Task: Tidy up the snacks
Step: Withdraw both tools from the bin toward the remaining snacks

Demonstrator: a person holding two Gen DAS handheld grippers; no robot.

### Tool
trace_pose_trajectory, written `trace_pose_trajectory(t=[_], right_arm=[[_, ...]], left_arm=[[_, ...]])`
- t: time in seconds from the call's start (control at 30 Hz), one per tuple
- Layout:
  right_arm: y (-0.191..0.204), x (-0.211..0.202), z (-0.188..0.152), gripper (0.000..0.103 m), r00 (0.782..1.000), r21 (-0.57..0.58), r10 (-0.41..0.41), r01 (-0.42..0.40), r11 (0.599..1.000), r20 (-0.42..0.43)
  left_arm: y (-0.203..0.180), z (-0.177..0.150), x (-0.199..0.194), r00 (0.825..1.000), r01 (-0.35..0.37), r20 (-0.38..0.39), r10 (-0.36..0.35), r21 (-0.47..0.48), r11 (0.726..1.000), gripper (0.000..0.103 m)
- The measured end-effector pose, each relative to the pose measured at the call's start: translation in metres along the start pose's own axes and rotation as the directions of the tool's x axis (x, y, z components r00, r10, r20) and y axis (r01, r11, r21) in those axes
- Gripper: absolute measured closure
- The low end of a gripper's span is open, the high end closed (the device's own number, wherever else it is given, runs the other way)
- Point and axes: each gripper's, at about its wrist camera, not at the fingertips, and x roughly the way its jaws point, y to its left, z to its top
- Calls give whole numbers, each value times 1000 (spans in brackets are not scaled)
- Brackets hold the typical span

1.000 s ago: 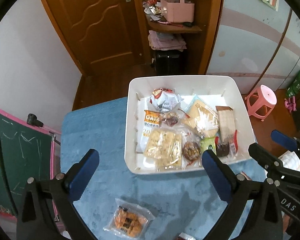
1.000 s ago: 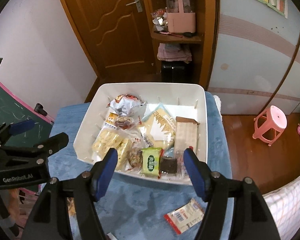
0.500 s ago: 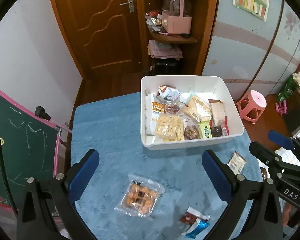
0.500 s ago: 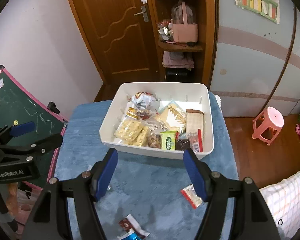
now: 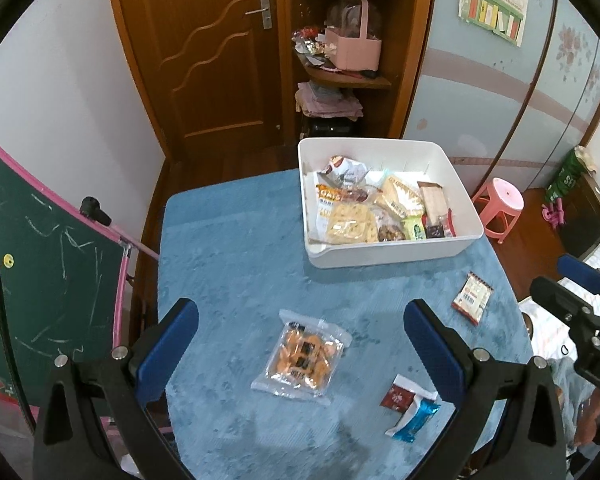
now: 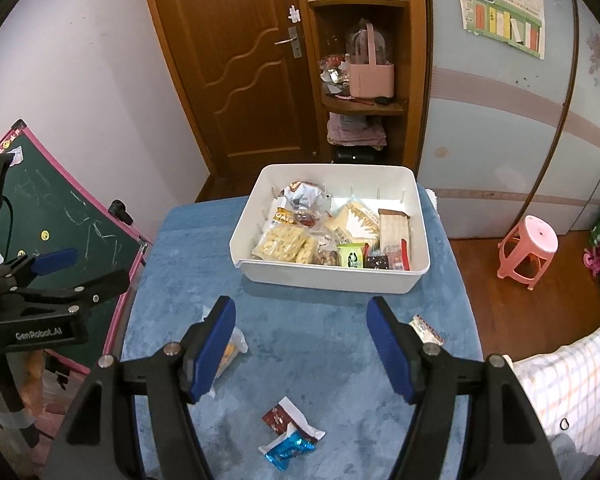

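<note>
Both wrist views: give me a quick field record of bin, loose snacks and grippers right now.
bin: white bin at the table's far side, holding many packets
loose on blue cloth: clear cracker bag; red-and-white packet; dark red sachet; blue wrapper
left gripper: open, holding nothing, above the cracker bag
right gripper: open, holding nothing

Black left tool (image 5: 300, 332) and right tool (image 6: 300, 330), blue pads, silver screws, white "GenRobot.AI" lettering
</note>
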Motion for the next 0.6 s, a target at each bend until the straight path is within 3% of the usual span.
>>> trace_pose_trajectory(t=[0.37, 0.6], right_arm=[[-5, 5, -27, 34, 999, 28, -9, 10, 1000, -47], [-6, 18, -47, 34, 994, 24, -16, 19, 1000, -107]], left_arm=[[5, -25, 5, 1000, -7, -24, 7, 6, 1000, 1], [0, -51, 23, 996, -9, -92, 12, 34, 999, 1]])
